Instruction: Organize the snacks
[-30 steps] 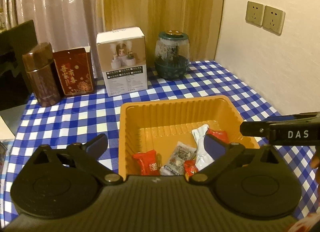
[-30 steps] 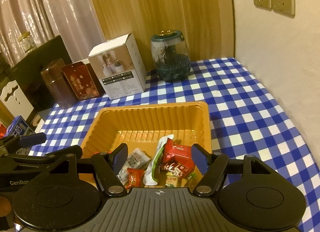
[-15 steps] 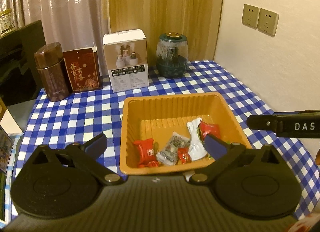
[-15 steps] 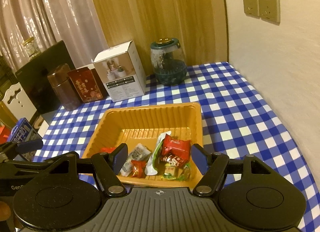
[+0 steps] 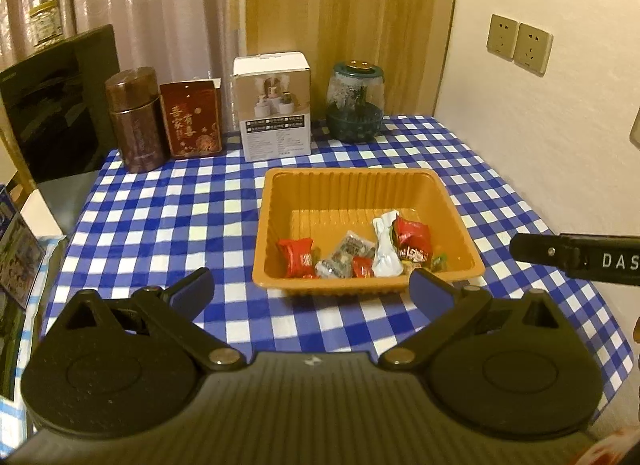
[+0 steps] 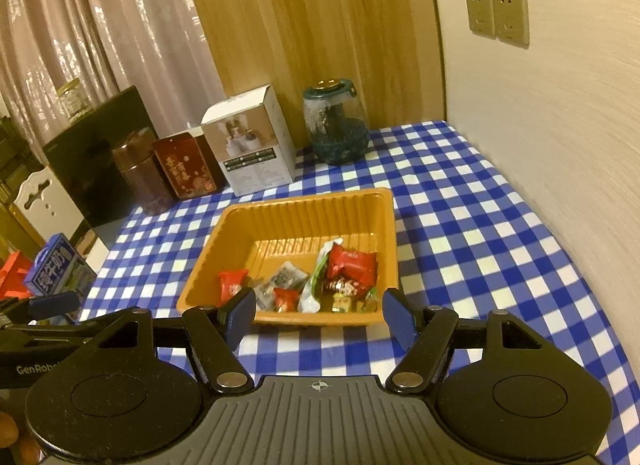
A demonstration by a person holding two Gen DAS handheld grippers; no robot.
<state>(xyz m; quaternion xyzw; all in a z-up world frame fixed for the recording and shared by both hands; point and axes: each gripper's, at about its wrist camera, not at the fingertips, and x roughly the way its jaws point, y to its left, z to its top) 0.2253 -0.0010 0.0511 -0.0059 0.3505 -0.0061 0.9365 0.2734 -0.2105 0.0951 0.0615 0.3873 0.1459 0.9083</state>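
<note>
Both tools hang back from the orange plastic tray (image 5: 366, 185), which sits on the blue-and-white checked counter (image 5: 160, 221), and every snack in view already lies inside it. That suggests the gathering step is finished or nearly so. No loose wrapper shows on the cloth in either view.

The left hand-held gripper (image 5: 310, 285) has its jaws spread wide with nothing between them. The right hand-held gripper (image 6: 320, 313) also stands apart and empty, its pads framing the tray's near wall from a distance without touching it.

Inside the tray the snacks crowd the near half, leaving the far half bare:
- a red snack packet (image 5: 298, 257) toward the left;
- a clear packet with dark print (image 5: 346, 251) beside it;
- a small red candy (image 5: 362, 266) at the near wall;
- a white pouch (image 5: 384, 251) standing on end in the middle;
- a larger red packet (image 6: 352, 263) to the right, with smaller red and green wrapped sweets (image 6: 348, 293) below it.

Along the back of the counter stand a brown canister (image 5: 136, 119), a red tin (image 5: 194, 119), a white product box (image 5: 276, 105) and a lidded glass jar (image 5: 354, 103). What the jar holds is too murky to name.

If anything remains, the next move probably calls for checking beyond the counter's edges for stray snacks, or closing on the tray's rim to shift it. Its thin ribbed wall would likely flex under a pinch.
</note>
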